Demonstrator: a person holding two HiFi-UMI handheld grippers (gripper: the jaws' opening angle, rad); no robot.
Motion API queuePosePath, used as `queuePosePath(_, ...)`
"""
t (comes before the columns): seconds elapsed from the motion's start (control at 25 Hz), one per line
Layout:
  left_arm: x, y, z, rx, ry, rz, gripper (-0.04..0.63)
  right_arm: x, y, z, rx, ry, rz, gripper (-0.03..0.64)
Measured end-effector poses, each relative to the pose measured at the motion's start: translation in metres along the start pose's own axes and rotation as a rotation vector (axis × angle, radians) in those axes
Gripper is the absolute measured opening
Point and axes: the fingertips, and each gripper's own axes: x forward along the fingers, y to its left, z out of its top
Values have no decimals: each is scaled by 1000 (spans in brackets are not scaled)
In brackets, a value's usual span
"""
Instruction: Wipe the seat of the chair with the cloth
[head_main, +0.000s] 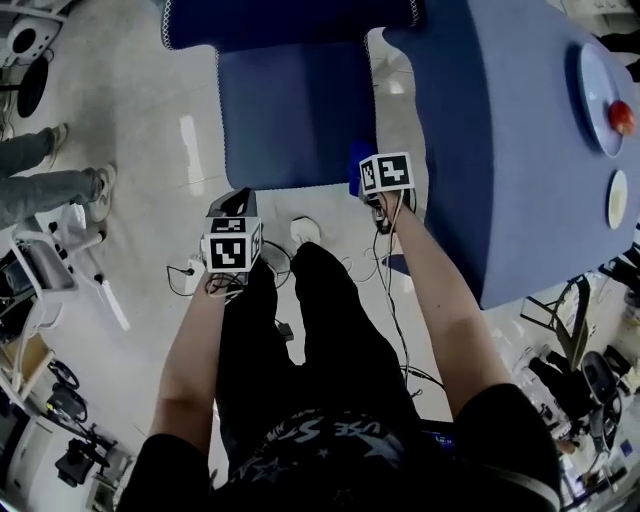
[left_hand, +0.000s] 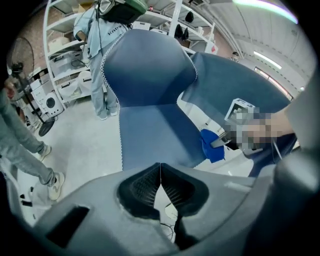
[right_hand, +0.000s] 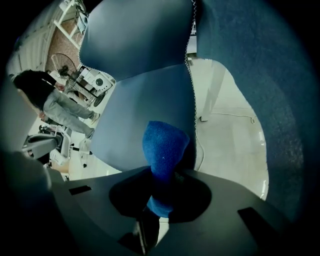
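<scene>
While the right gripper (right_hand: 159, 200) pinches the blue cloth (right_hand: 165, 145) by one end at the near right edge of the seat (head_main: 295, 110) and the left gripper (left_hand: 160, 181) sits clenched on nothing, a thin grip could let the cloth slip out mid-wipe.

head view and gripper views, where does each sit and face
Head view: on the person's head, steeply down at the chair seat; forearms, legs, left gripper, right gripper show.
Left gripper view: on the left gripper, toward seat and backrest; its jaws shut, empty.
Right gripper view: on the right gripper, across the seat; jaws clamp the cloth.
Shared: all see the seat.
</scene>
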Motion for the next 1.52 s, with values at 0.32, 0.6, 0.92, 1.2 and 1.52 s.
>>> queuePosePath(0.32,-41,12,4,-30,-22,69,20,-39,37,19,6,-115,103,71)
queuePosePath(0.6,-65,-6,-4,-69,-10,80,20,-86,88,48,-172,-222,253,71)
queuePosePath(0.92,-90,-26,5,-63,-74,49,20,-130,123,67,-220,-312,275,67)
queuePosePath(1.2,-133,-33,12,-44,-182,16,20,-183,148,49,-174,-410,253,66)
queuePosePath(1.52,-201,-59,8,23,-309,-29,20,-258,169,8,-173,-535,197,66)
